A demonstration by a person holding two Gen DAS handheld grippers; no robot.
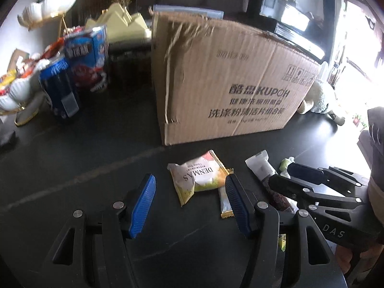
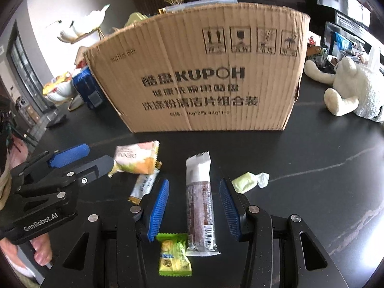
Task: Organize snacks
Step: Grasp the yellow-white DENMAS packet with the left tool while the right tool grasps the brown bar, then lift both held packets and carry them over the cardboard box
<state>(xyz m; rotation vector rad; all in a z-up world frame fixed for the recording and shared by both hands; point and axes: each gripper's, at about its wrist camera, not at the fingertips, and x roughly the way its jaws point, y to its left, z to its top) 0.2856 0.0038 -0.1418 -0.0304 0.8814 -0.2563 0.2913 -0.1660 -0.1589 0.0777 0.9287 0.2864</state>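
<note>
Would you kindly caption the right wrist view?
Open right gripper straddling a long snack bar before the cardboard box.

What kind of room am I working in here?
Probably a home living or dining room. A dark stone-look tabletop holds a white plush toy animal, a white shell-shaped dish of sweets on a gold stand and a brown cardboard box, with bright windows behind.

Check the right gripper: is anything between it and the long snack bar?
Nothing visible. The long snack bar lies flat on the table between the open fingers of the right gripper; the green candy sits beside its near end.
</note>
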